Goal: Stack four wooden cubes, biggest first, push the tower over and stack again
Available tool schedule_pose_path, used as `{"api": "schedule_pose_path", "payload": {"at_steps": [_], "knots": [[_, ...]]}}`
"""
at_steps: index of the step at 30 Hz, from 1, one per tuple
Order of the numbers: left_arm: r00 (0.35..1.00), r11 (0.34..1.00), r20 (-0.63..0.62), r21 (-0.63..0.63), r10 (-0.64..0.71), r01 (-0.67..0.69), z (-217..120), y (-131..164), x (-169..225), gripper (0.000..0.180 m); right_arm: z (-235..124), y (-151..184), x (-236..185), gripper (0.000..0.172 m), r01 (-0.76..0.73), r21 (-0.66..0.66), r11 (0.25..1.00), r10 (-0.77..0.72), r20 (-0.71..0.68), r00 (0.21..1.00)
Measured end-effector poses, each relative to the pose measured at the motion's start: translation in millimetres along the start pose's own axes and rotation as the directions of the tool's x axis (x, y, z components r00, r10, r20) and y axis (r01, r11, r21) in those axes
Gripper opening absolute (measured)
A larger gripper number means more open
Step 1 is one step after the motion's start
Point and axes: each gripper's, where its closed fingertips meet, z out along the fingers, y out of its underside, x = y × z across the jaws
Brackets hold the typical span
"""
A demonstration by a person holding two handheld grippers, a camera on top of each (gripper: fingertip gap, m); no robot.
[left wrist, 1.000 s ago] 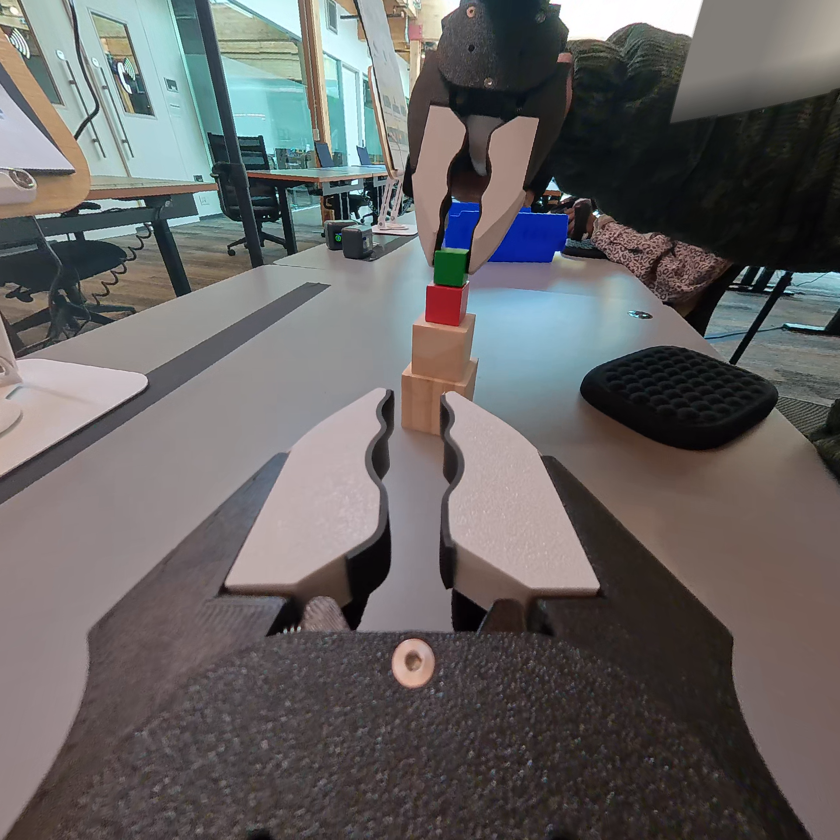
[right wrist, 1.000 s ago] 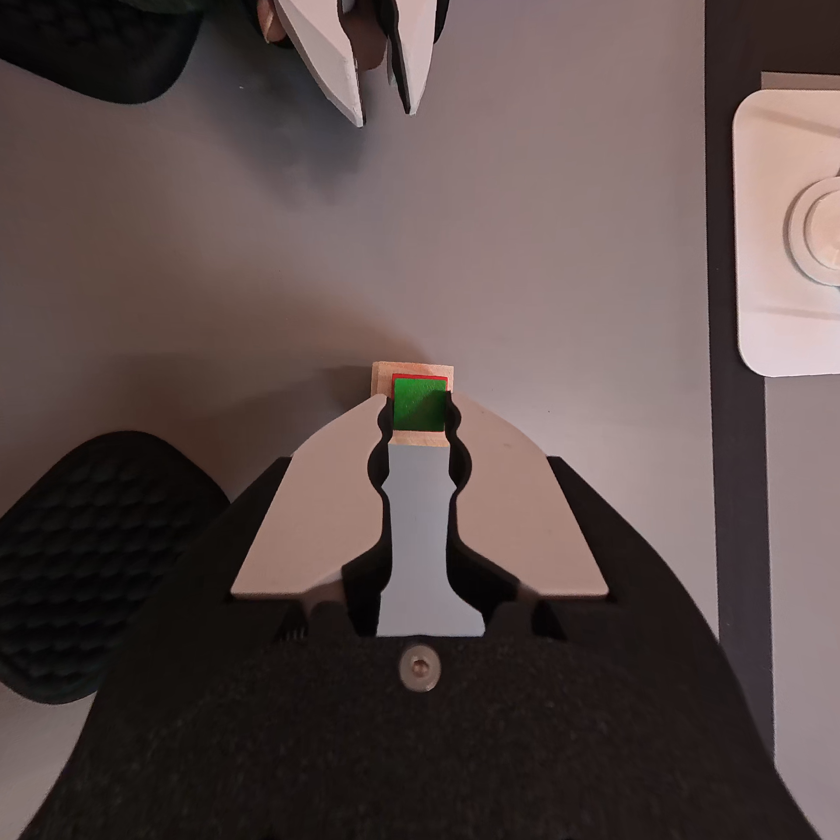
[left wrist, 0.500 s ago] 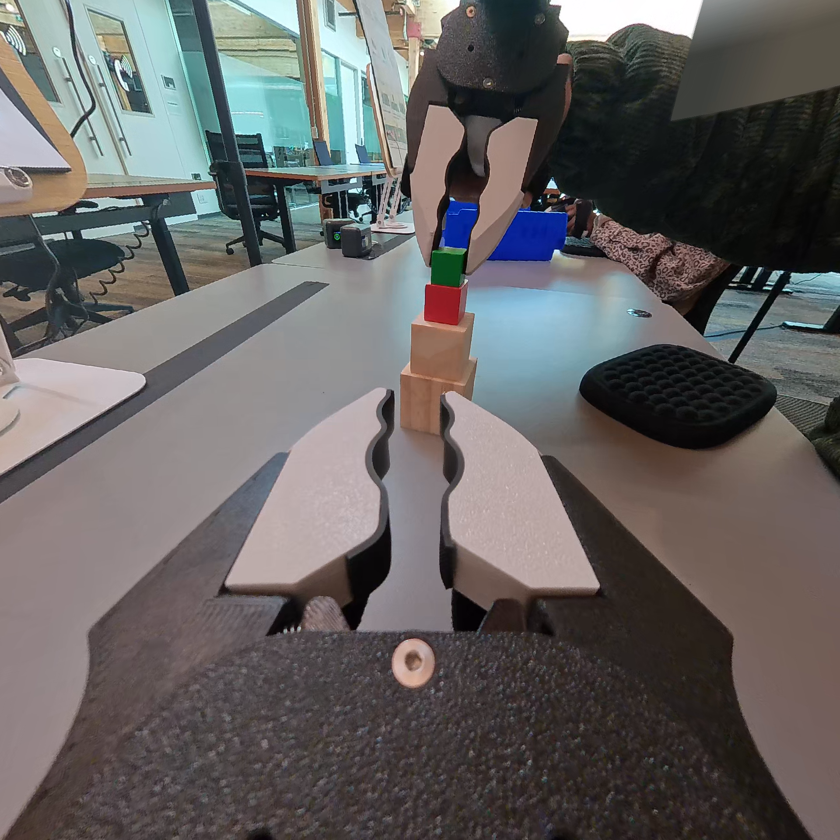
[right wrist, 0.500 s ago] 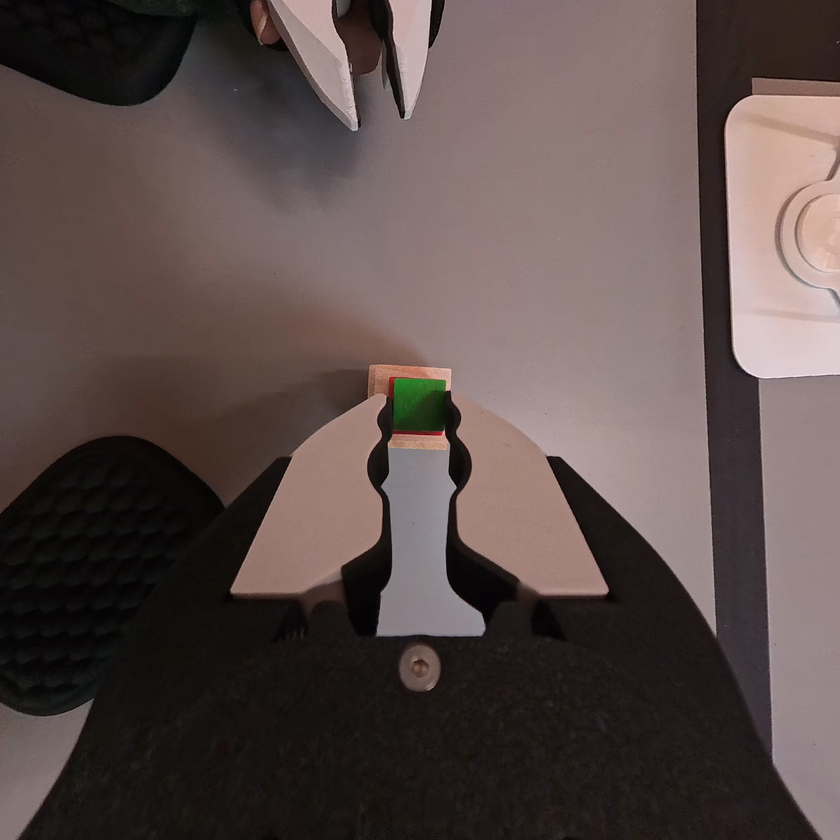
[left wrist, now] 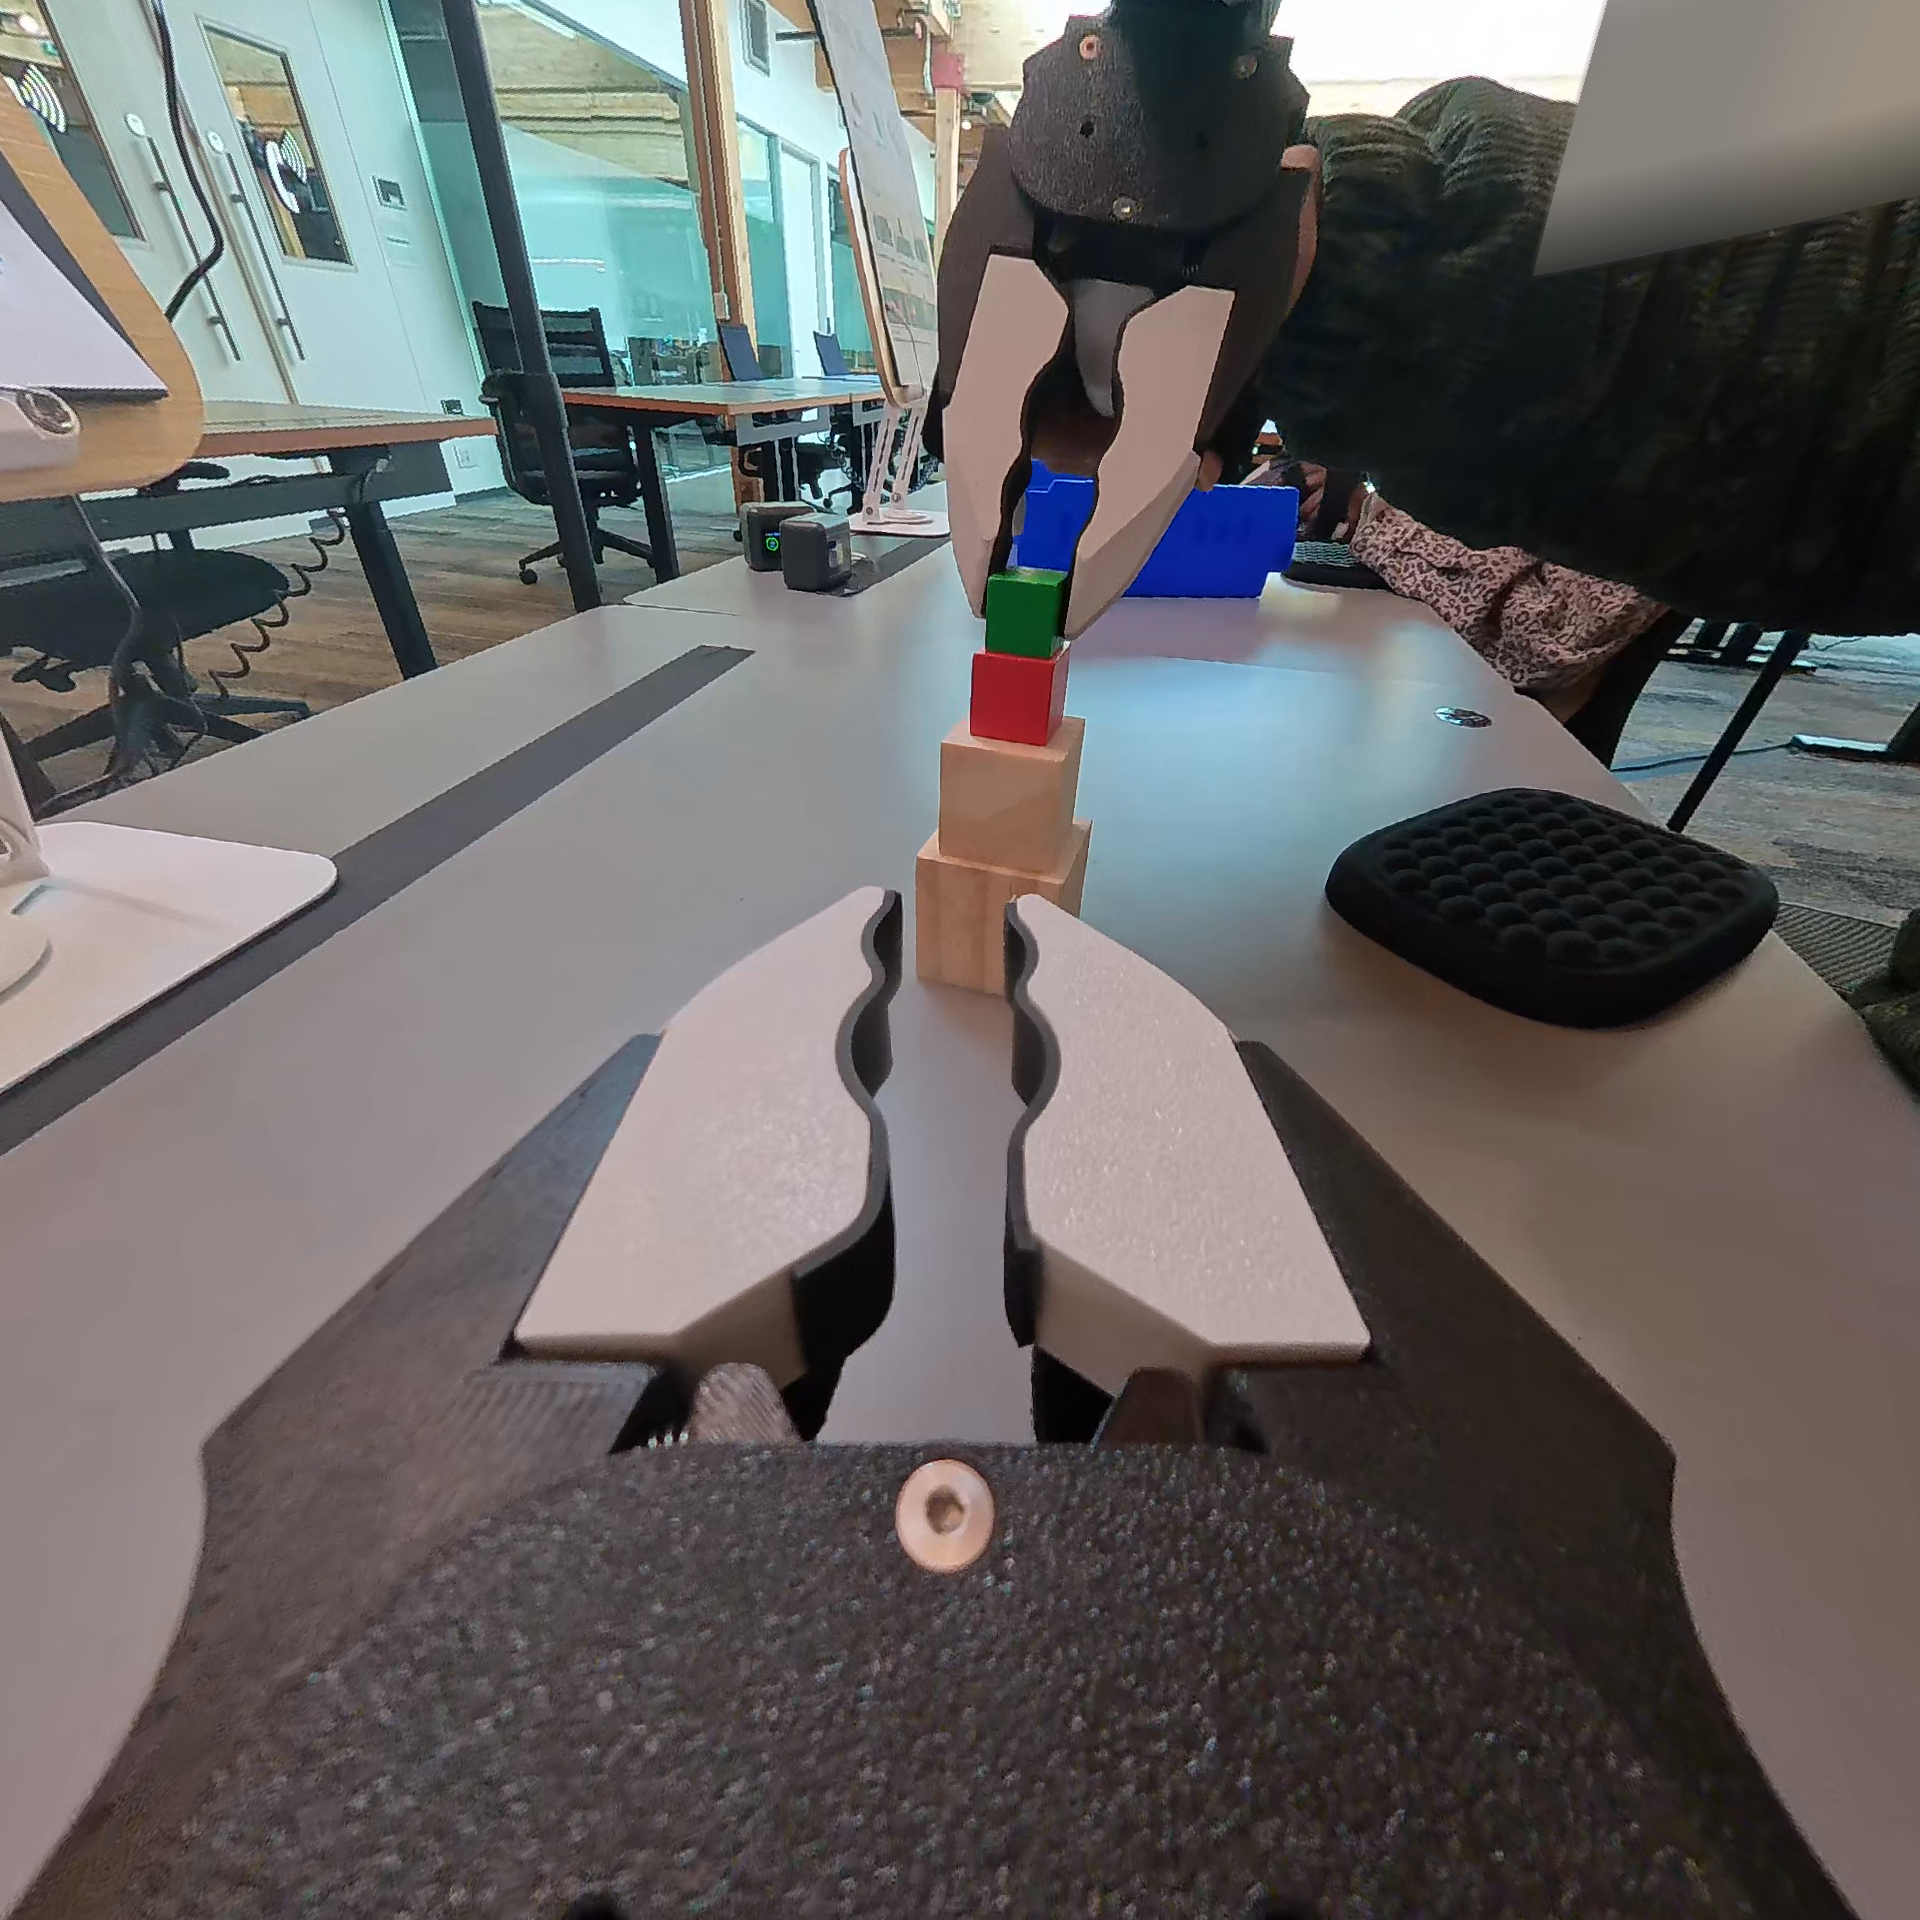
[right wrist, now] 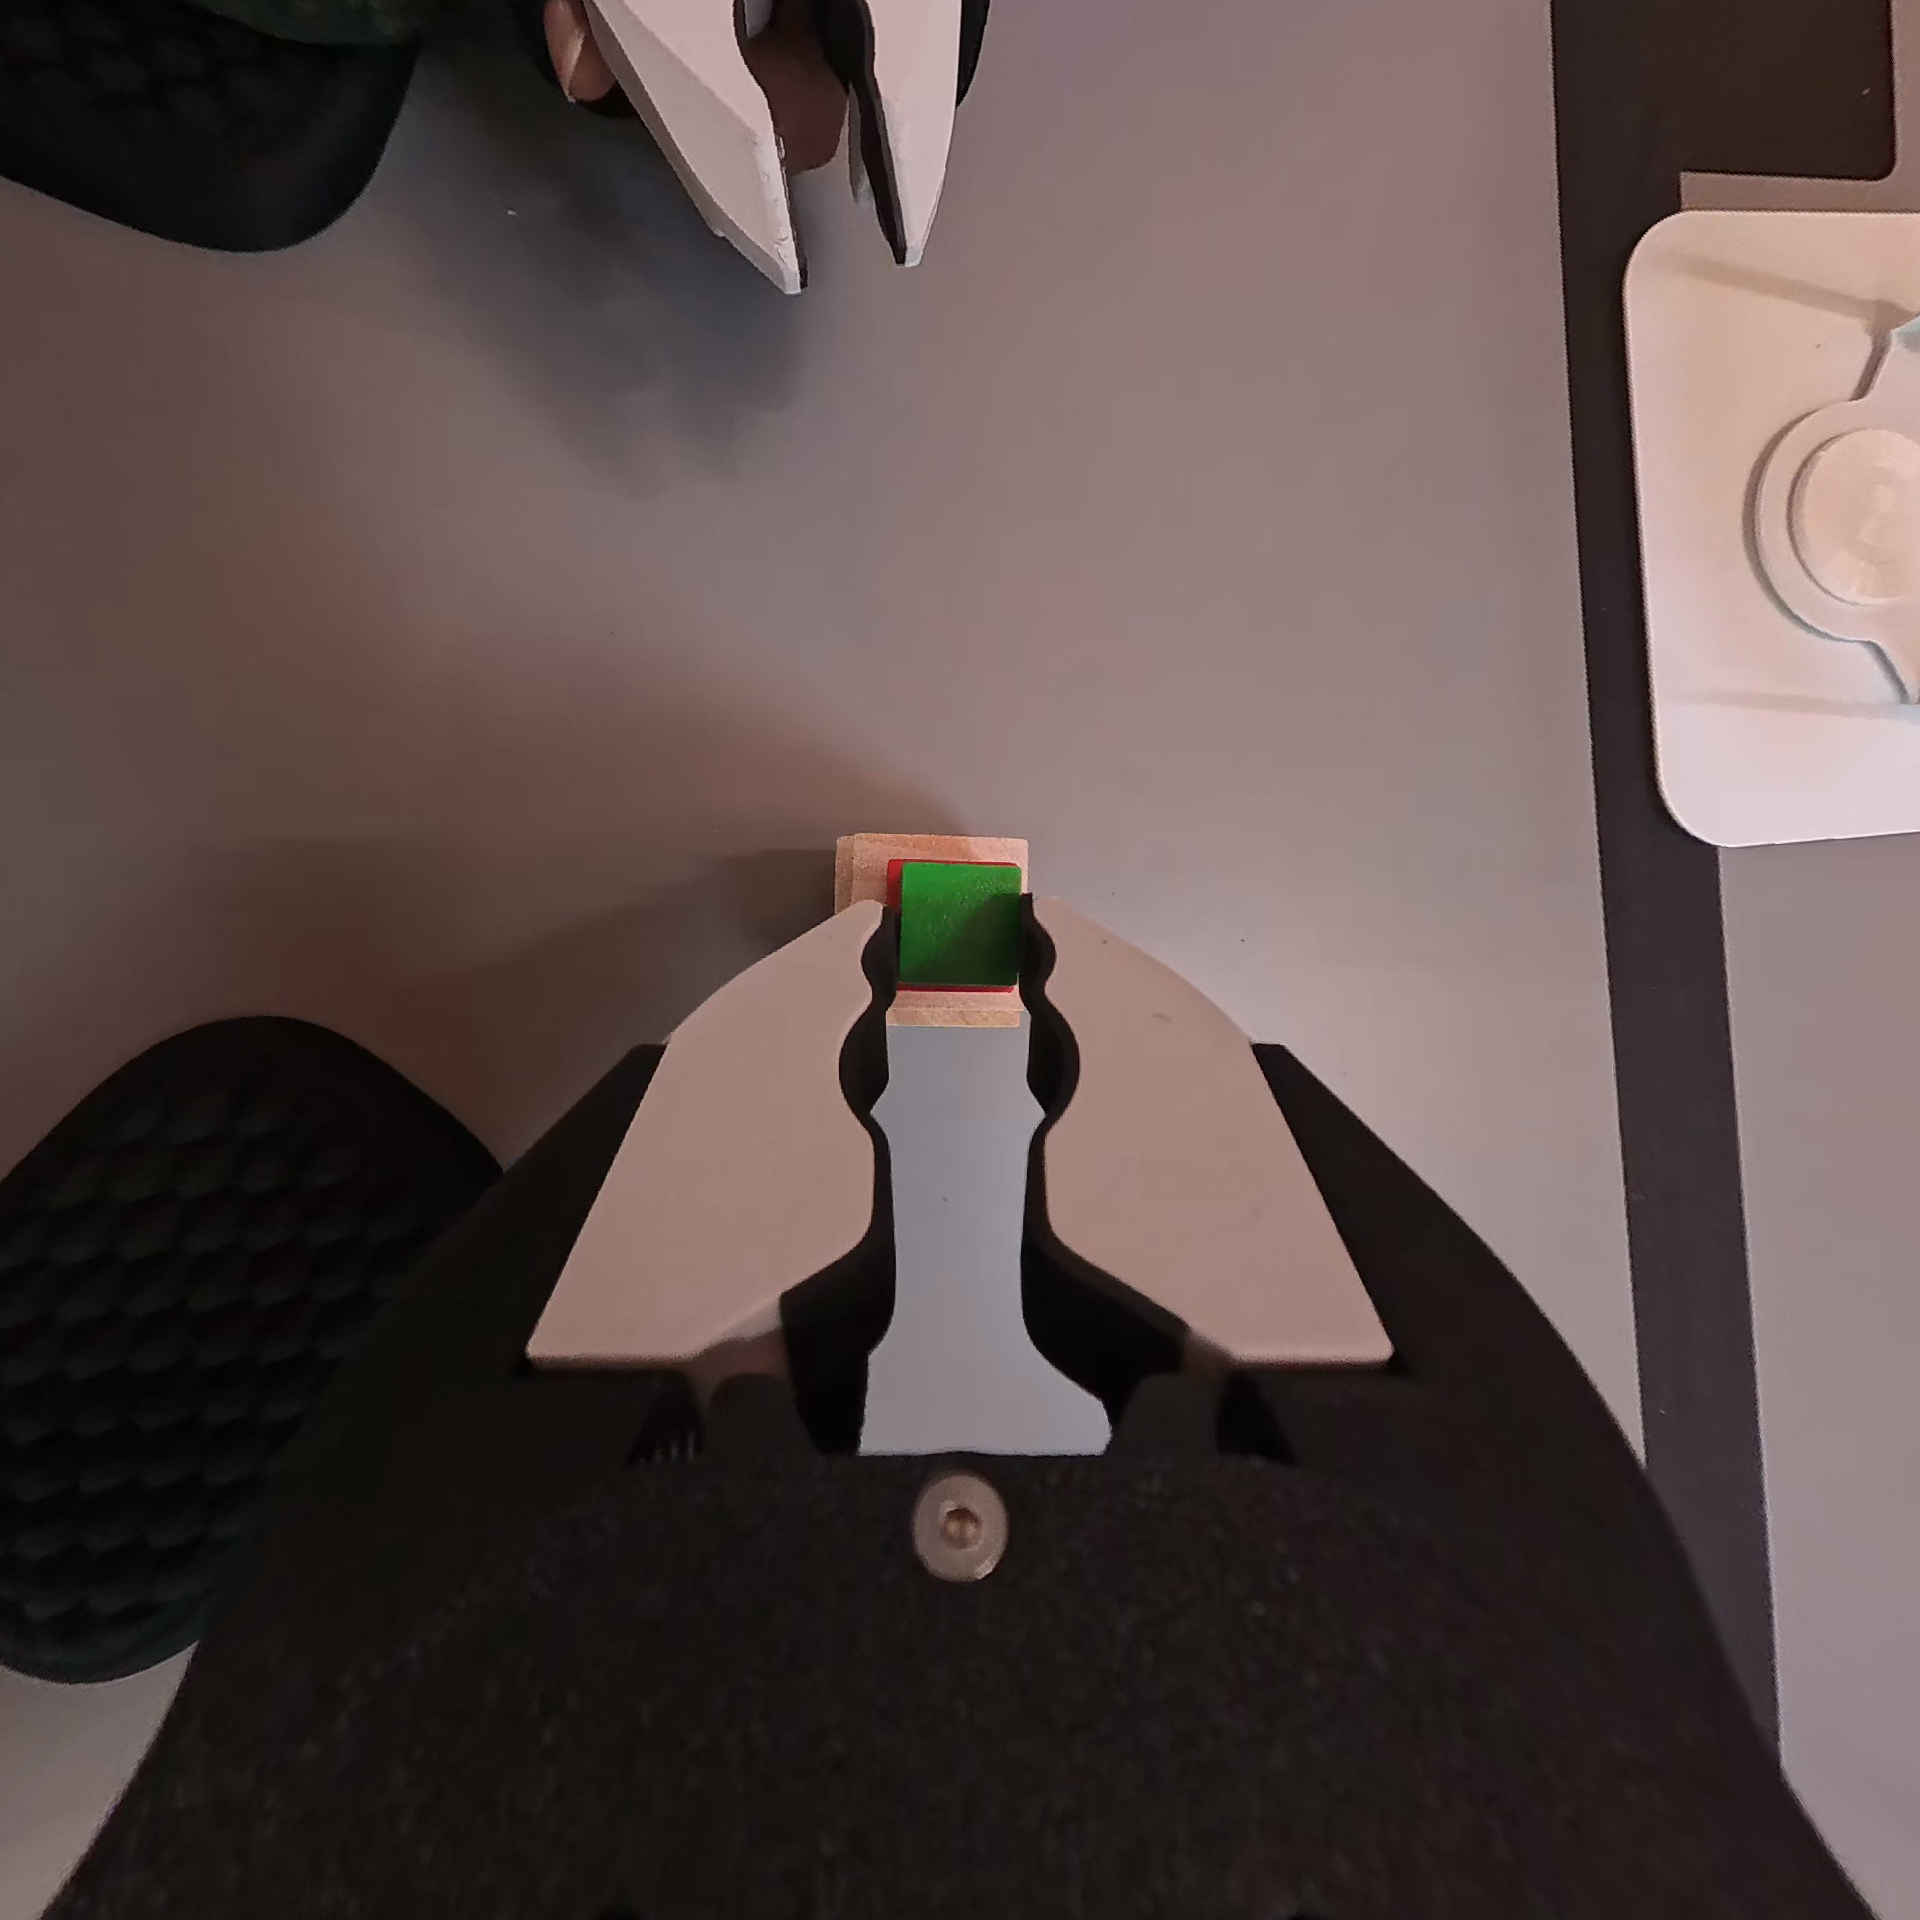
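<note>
a stack of four cubes stands mid-bench [left wrist: 540, 935]: a large pale wooden cube [left wrist: 961, 920] at the base, a smaller pale wooden cube [left wrist: 1008, 795] on it, a small red cube [left wrist: 1016, 694] on that, a small green cube [left wrist: 1023, 613] on top. the right tool [left wrist: 1029, 608] hangs above, tips either side of the top cube. the left tool [left wrist: 945, 914] lies on the bench just before the stack. from the stack in the left wrist view, a black dimpled pad [left wrist: 1548, 899] lies at 3 o'clock, a white flat stand base [left wrist: 156, 894] at 9 o'clock, a blue plastic bin [left wrist: 1205, 530] behind at 12 o'clock.

The right gripper [left wrist: 1029, 613] grips a green cube [left wrist: 1023, 615] atop a red cube [left wrist: 1016, 694] and two wooden blocks [left wrist: 1003, 831]; the left gripper [left wrist: 945, 914] hovers empty nearby
</note>
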Motion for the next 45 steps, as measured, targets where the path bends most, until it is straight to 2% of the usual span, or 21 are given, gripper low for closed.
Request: {"api": "schedule_pose_path", "payload": {"at_steps": [10, 13, 16, 20, 24, 26, 29, 31, 33, 36, 38, 41, 45], "knots": [[1.0, 1.0, -0.005, 0.001, -0.001, 0.001, 0, 0, 0, 0.018, -8, -7, 2, 0.031, -0.014, 0.043, 0.999, 0.015, -0.015, 1.0], [1.0, 1.0, -0.003, 0.007, -0.001, 0.001, -1, -2, 0, 0.018, -21, -17, 2, 0.033, -0.027, 0.126, 0.992, 0.034, -0.049, 0.998], [1.0, 1.0, 0.016, 0.025, 0.003, -0.003, -2, -6, -2, 0.018, -43, -30, 7, 0.034, -0.061, 0.274, 0.96, 0.097, -0.118, 0.988], [0.998, 0.998, 0.068, 0.062, 0.013, -0.018, -7, -15, -9, 0.013, -74, -38, 17, 0.032, -0.107, 0.524, 0.845, 0.259, -0.226, 0.939], [0.99, 0.995, 0.143, 0.099, 0.005, -0.019, -13, -24, -18, 0.003, -92, -20, 26, 0.028, -0.118, 0.71, 0.695, 0.467, -0.32, 0.824], [0.987, 0.995, 0.158, 0.099, 0.01, -0.025, -13, -24, -19, 0.0, -95, -4, 28, 0.021, -0.132, 0.77, 0.625, 0.568, -0.332, 0.753], [0.985, 0.997, 0.173, 0.079, 0.012, -0.026, -11, -20, -19, 0.0, -95, 22, 25, 0.0, -0.14, 0.843, 0.519, 0.683, -0.312, 0.66], [0.984, 0.997, 0.18, 0.07, 0.015, -0.028, -9, -18, -18, 0.0, -94, 41, 25, 0.0, -0.16, 0.879, 0.449, 0.755, -0.277, 0.595], [0.981, 0.998, 0.192, 0.062, 0.016, -0.028, -8, -16, -19, 0.0, -90, 61, 27, 0.0, -0.203, 0.889, 0.412, 0.816, -0.26, 0.517], [0.976, 0.998, 0.218, 0.066, 0.009, -0.024, -9, -17, -22, 0.0, -86, 81, 23, 0.0, -0.261, 0.87, 0.418, 0.857, -0.283, 0.43], [0.969, 0.997, 0.247, 0.07, 0.018, -0.036, -12, -19, -25, 0.0, -79, 90, 18, 0.0, -0.279, 0.831, 0.481, 0.85, -0.364, 0.381], [0.926, 0.995, 0.376, 0.081, 0.026, -0.061, -24, -26, -44, 0.0, -62, 99, 10, 0.003, -0.322, 0.755, 0.571, 0.817, -0.482, 0.318], [0.802, 0.993, 0.596, 0.113, -0.035, -0.04, -58, -32, -80, 0.0, -30, 88, -5, 0.0, -0.387, 0.66, 0.644, 0.765, -0.541, 0.35]]}}
